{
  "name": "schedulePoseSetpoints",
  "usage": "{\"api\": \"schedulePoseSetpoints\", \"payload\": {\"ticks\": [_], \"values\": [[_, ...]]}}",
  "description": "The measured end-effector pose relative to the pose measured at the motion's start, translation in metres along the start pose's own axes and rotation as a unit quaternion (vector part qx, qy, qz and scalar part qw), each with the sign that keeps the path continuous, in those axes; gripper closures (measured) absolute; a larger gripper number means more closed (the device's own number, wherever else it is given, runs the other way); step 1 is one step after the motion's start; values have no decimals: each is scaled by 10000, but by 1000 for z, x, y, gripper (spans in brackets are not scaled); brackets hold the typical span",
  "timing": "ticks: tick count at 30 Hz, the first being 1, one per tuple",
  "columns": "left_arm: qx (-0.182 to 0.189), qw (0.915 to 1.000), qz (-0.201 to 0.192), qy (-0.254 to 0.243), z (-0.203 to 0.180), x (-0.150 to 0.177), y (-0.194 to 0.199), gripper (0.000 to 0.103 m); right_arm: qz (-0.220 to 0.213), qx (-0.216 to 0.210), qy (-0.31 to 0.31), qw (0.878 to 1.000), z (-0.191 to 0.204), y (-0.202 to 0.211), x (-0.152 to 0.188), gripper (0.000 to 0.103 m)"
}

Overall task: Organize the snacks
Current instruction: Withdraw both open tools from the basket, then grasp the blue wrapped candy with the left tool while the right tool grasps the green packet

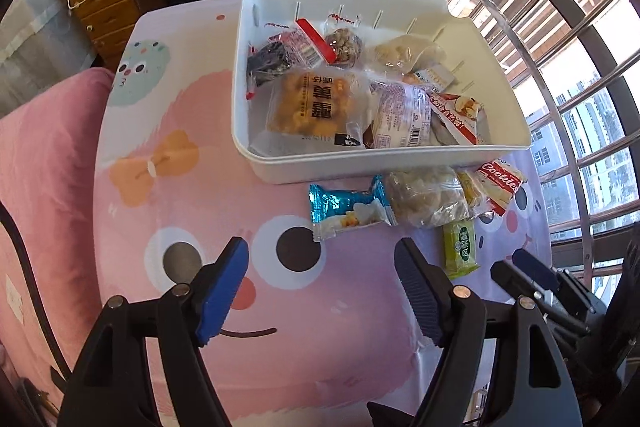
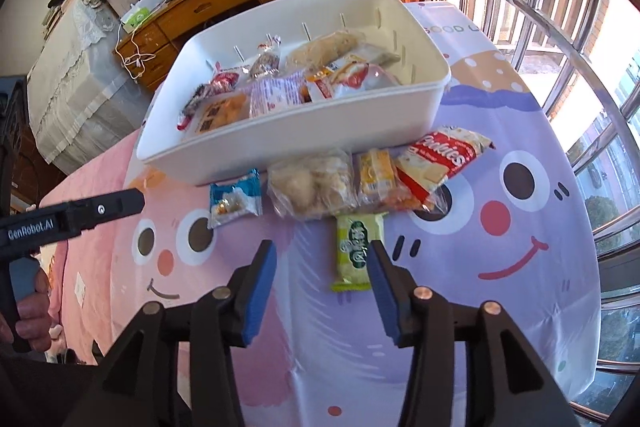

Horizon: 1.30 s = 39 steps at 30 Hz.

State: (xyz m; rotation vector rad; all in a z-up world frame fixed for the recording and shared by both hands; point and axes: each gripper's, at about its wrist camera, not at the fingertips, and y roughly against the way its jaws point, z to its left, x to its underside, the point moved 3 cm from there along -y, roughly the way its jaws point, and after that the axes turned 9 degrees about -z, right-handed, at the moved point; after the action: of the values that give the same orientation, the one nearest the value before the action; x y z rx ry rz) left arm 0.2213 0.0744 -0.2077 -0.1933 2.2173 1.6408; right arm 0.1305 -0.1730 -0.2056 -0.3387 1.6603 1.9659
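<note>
- Five wrapped snacks lie loose on the cartoon-printed cloth [image 2: 500,267] just in front of your white bin [image 2: 280,143], which already holds a heap of packets.
- Your readable labels: the red-and-white packet [image 2: 444,159] at the right end of the row says "Cookies"; the side of your left gripper, seen from the right wrist, reads "GenRobot.AI"; the cloth behind the bin shows "GOOD".
- One packet in the bin [image 1: 316,103] carries large Chinese characters that appear upside down from the left wrist.
- Your green packet [image 2: 356,251] lies nearest you, apart from the row, with its long axis running away from you towards the bin.
- Along the bin's front wall sit the blue packet [image 1: 348,209], a clear bag of pale puffs [image 1: 424,195], a small yellow packet [image 2: 376,175] and the Cookies packet, the last tilted with one end against the bin.
- Your left gripper [image 1: 322,279] hangs over the pink face on the cloth with its fingers spread wide and nothing between them.
- Your right gripper [image 2: 322,281] has its fingers parted and empty; the right finger's tip overlaps the green packet's edge in the right wrist view, and you cannot tell whether it touches.
</note>
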Motion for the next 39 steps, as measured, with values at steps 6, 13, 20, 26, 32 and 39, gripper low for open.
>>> {"api": "schedulePoseSetpoints", "payload": {"ticks": [6,13,20,26,32,39], "values": [[-29,9997,3,249,-11,1,-13,23,67,76,191,9998,-9,-10,17,51],[-77,9987,76,503,-22,4,-39,23,55,105,575,9983,-13,-26,23,51],[-249,9976,134,639,-32,3,-73,23,-19,100,1044,9945,-15,-45,27,51],[-415,9973,216,574,-41,4,-101,23,8,87,1266,9919,-17,-57,31,51],[-498,9969,193,578,-40,5,-116,23,-6,33,1284,9917,-23,-63,32,51],[-520,9964,203,631,-37,3,-128,29,-53,15,1420,9898,-23,-68,28,54]]}}
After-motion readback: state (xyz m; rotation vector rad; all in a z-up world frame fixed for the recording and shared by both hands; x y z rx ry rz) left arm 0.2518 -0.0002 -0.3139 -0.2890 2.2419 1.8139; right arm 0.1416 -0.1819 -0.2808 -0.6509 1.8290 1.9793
